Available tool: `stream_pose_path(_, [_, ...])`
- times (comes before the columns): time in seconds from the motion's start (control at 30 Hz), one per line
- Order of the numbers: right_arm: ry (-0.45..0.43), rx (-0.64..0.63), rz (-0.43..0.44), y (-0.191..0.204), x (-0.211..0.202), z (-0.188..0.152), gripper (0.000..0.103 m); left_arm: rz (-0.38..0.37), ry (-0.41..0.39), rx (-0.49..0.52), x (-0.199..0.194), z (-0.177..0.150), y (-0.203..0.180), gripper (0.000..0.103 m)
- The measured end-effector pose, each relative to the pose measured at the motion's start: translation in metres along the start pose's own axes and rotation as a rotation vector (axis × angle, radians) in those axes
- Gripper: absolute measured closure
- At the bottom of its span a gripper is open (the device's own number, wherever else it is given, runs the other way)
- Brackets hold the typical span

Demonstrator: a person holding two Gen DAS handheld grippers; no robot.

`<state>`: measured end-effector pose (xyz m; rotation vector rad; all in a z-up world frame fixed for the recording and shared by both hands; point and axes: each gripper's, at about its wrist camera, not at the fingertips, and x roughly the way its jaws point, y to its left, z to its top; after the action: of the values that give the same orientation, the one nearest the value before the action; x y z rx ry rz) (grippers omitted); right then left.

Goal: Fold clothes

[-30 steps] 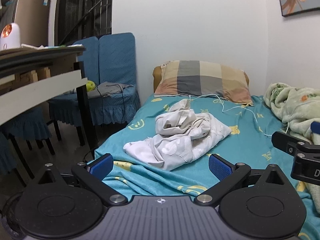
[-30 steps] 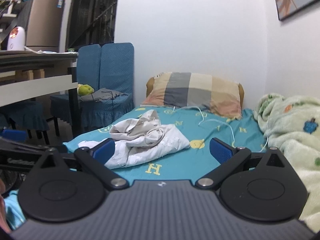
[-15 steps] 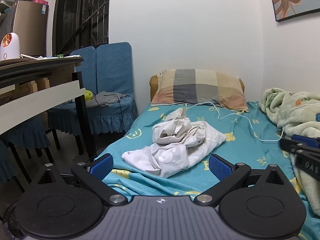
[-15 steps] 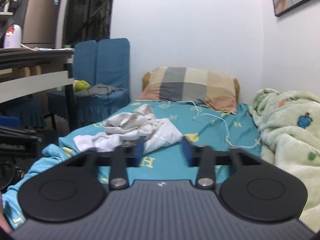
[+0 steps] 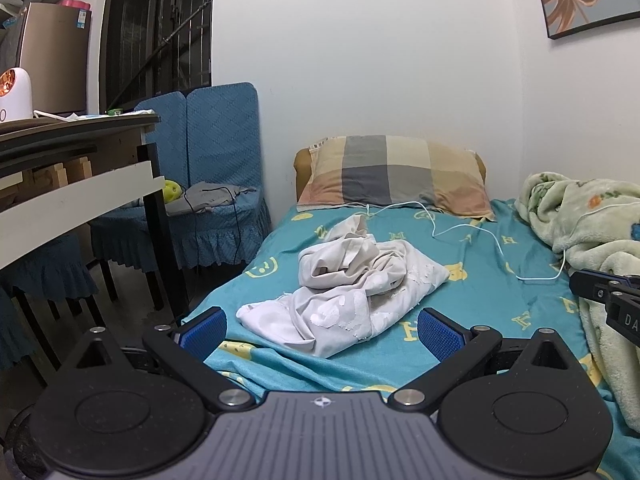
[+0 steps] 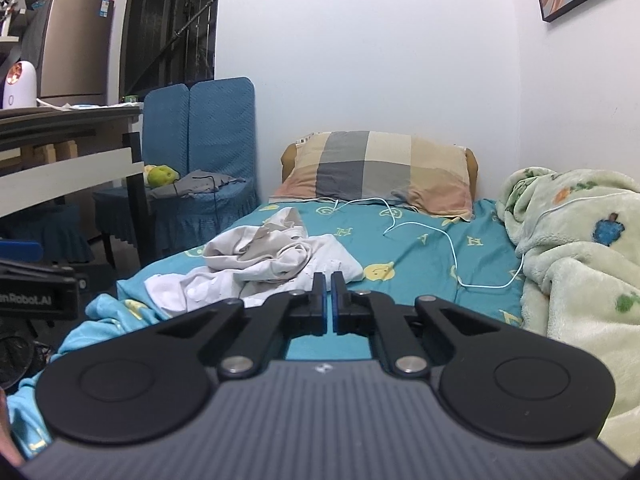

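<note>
Teal bed [image 5: 472,292]: crumpled clothes [image 5: 352,292] (underside hidden); left gripper [image 5: 320,330] jaws wide, right gripper [image 6: 329,300] closed, empty.

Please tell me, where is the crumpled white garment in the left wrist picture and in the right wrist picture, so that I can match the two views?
Left wrist: the crumpled white garment lies at centre, on the teal bed sheet, beyond the open left gripper.
Right wrist: the garment lies left of centre, behind the shut right gripper.
Shared landmark: the checked pillow at the head of the bed.
</note>
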<state>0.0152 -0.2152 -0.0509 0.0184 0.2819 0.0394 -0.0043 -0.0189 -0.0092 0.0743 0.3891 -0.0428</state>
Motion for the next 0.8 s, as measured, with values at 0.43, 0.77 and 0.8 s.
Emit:
stream_pose_path(0.43, [0.008, 0.035, -0.002, -0.003, 0.004, 0.001, 0.098, -0.045, 0.024, -0.017, 0.021, 0.015, 0.001, 0.002])
stream_pose_path(0.77, [0.008, 0.054, -0.003, -0.008, 0.007, 0.000, 0.098, -0.065, 0.065, 0.020, 0.059, 0.034, 0.004, 0.002])
stream_pose_path(0.8, [0.010, 0.055, -0.005, -0.008, 0.007, 0.000, 0.098, -0.069, 0.073, 0.024, 0.065, 0.036, 0.004, 0.002])
